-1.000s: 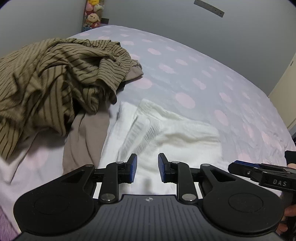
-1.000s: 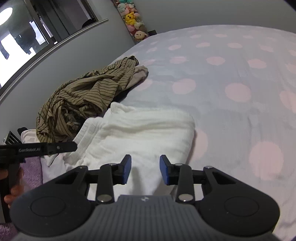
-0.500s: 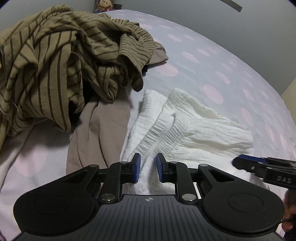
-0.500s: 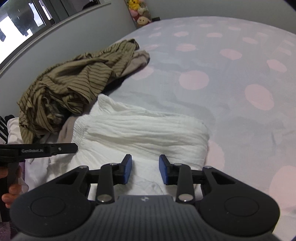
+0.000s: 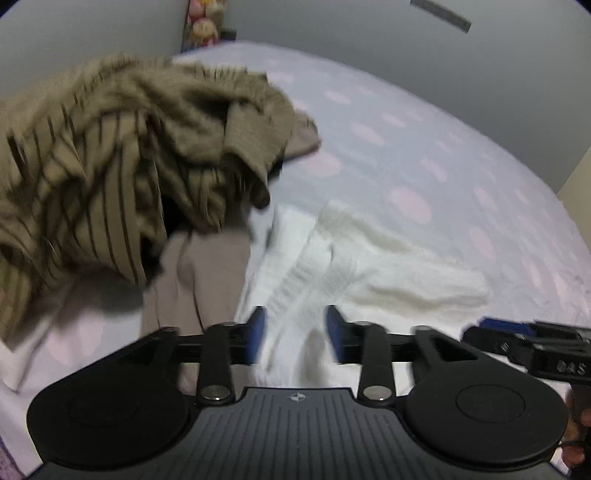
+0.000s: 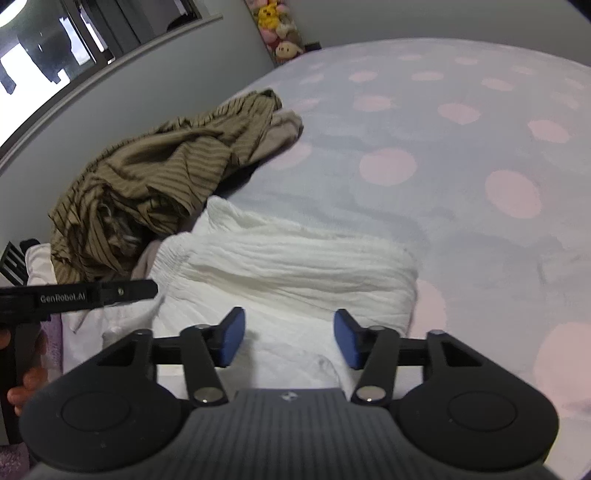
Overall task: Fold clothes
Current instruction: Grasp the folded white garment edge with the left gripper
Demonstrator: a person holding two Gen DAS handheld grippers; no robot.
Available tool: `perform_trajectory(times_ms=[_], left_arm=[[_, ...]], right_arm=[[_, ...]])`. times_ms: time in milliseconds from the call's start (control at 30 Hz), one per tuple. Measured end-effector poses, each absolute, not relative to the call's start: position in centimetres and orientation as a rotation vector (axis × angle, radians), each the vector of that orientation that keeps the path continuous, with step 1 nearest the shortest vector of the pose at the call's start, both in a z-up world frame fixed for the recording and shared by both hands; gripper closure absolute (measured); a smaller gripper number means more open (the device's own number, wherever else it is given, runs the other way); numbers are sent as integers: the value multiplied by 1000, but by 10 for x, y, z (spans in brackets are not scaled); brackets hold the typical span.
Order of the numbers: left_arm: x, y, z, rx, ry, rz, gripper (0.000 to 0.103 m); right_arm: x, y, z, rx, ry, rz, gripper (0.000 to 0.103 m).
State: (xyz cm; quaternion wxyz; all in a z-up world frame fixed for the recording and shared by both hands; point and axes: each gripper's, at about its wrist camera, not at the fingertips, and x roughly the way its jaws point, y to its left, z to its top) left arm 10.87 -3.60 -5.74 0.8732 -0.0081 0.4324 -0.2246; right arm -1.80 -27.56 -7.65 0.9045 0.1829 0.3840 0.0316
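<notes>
A folded white crinkled garment [image 5: 388, 273] [image 6: 295, 266] lies on the bed, its elastic band toward the left. My left gripper [image 5: 295, 332] hovers low over that band end. Its jaws are opening, with white cloth showing between the blue pads and neither pad pressing on it. My right gripper [image 6: 290, 338] is over the garment's near edge. Its jaws are opening too and grip nothing. Each gripper shows at the side of the other's view: the right gripper [image 5: 517, 332] and the left gripper [image 6: 92, 291].
A crumpled olive striped garment [image 5: 110, 166] [image 6: 155, 177] is heaped left of the white one, over a taupe cloth [image 5: 199, 280]. The bedsheet [image 6: 480, 147], grey with pink dots, stretches away to the right. Plush toys [image 6: 277, 33] sit in the far corner by the wall.
Both grippers' jaws have spread wider than in the earlier frames. The left view has shifted and is blurred. The white garment lies as before.
</notes>
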Motion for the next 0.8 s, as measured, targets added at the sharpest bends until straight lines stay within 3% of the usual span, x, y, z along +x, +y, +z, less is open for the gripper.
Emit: perform_trajectory(times_ms=[67, 133, 200, 800], left_arm=[[111, -35, -52, -5, 877, -453, 40], [118, -35, -53, 2, 903, -459, 38], [127, -38, -61, 9, 956, -475, 37], [157, -30, -106, -99, 1067, -573, 35]], right_arm=[[-24, -280, -71, 380, 786, 46, 39], [-28, -286, -69, 389, 784, 19, 28], [-29, -292, -70, 409, 795, -8, 25], [-16, -317, -110, 600, 891, -57, 22]])
